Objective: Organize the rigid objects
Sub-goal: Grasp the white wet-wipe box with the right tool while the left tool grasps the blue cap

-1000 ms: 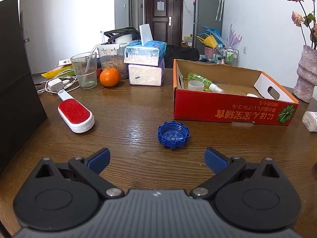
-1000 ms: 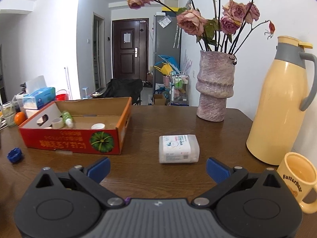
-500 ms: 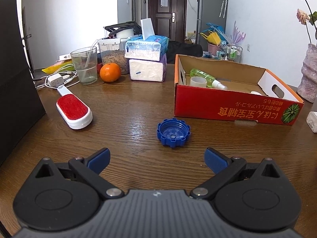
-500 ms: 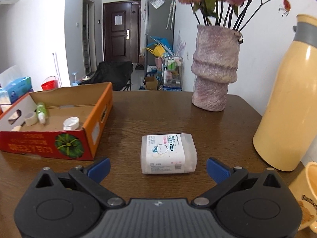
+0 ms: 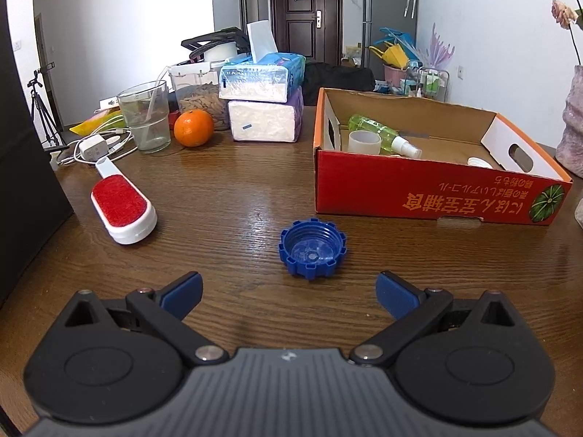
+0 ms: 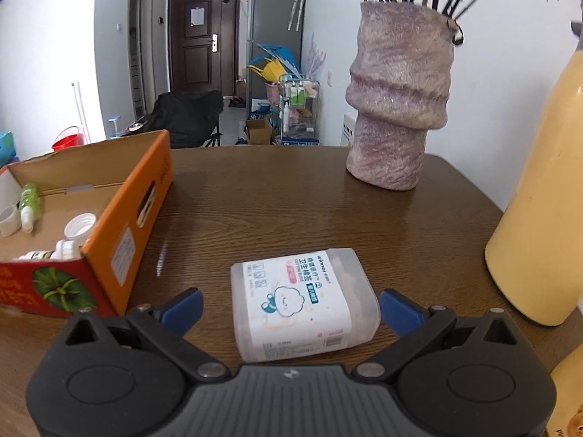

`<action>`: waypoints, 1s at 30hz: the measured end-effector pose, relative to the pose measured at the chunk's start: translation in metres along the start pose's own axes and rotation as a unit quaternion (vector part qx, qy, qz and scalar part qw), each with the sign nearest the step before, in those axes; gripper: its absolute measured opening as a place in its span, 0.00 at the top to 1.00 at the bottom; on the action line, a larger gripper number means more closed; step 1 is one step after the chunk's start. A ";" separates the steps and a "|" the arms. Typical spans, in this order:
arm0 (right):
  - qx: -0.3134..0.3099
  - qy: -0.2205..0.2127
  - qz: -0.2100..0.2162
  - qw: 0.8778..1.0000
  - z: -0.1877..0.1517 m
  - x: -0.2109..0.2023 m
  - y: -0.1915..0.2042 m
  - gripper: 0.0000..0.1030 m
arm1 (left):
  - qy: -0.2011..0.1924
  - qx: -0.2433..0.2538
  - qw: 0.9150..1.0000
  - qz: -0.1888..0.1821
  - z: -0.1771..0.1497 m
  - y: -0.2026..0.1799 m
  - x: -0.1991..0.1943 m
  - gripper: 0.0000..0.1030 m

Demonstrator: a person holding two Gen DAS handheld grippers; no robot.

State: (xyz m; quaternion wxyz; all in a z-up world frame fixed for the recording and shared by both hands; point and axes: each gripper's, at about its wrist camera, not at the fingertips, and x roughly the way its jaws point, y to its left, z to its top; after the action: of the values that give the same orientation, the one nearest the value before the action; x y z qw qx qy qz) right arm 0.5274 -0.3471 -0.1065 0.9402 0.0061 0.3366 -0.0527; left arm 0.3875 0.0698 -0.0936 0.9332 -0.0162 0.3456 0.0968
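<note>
Our right gripper (image 6: 289, 307), jaws spread wide, straddles the cotton swab box (image 6: 304, 302) beside the cardboard tray (image 6: 127, 225); our left gripper (image 5: 288, 291), equally released, faces the blue cap (image 5: 312, 247) on the table (image 5: 226, 189).

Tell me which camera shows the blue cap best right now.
The left wrist view: the blue cap lies open side up on the table, centred just ahead of the open left gripper. The right wrist view does not show it.

Red cardboard box (image 5: 430, 193) front: I see yellow Japanese print, upside down.
Clear plastic cotton-swab box (image 6: 304, 300) label: "COTTON BUDS", Chinese lines; smaller print I can't read.
</note>
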 end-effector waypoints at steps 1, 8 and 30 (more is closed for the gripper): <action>0.003 0.001 -0.001 1.000 0.000 0.003 -0.001 0.00 | 0.001 0.002 1.000 0.000 0.001 -0.001 0.002 0.00; 0.007 0.011 -0.006 1.000 -0.002 0.019 -0.005 0.00 | 0.011 0.009 1.000 0.003 0.008 -0.007 0.019 0.00; 0.012 -0.015 -0.007 1.000 -0.014 0.023 -0.011 0.20 | 0.032 0.015 0.999 0.014 0.020 -0.023 0.057 0.00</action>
State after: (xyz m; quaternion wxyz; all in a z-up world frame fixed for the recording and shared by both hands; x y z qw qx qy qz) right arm 0.5352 -0.3595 -0.1320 0.9447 0.0145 0.3214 -0.0634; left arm 0.4470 0.0591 -0.1165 0.9204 -0.0003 0.3767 0.1043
